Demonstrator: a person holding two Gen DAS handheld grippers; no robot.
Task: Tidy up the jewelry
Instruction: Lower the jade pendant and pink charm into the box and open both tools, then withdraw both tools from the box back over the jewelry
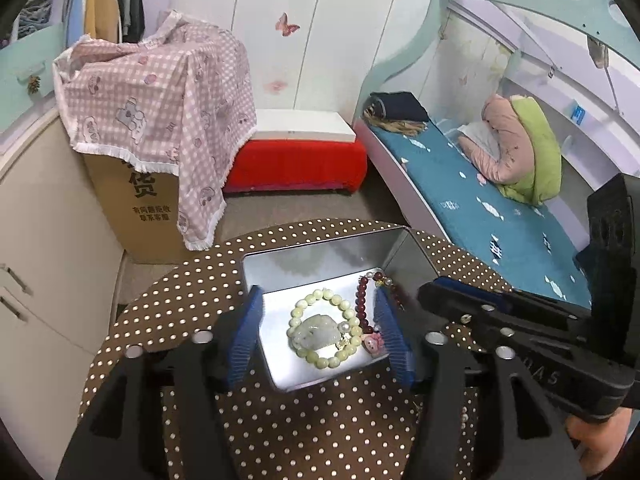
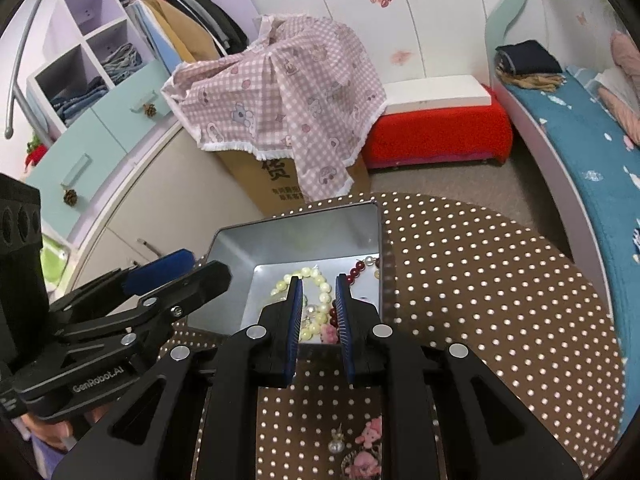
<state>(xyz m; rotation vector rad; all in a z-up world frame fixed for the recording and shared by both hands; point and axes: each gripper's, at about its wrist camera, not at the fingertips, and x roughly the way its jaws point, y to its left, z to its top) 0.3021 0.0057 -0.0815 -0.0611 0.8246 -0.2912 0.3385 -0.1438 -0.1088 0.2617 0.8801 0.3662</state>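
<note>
Left fingers (image 1: 244,332) spread, empty; right fingers (image 2: 294,320) nearly together, empty. Bead bracelet (image 1: 324,328) looks slippery: pinch its strand.

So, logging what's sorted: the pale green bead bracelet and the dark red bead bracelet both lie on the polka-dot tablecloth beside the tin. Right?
Not quite. The pale green bead bracelet and dark red bead bracelet both lie inside the open metal tin, not on the polka-dot tablecloth. The left wrist view shows it.

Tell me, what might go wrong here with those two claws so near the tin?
The left gripper hangs open over the pale green bracelet; its fingers could snag the dark red bracelet draped against the metal tin. The right gripper might overlook the small pieces beneath it.
</note>
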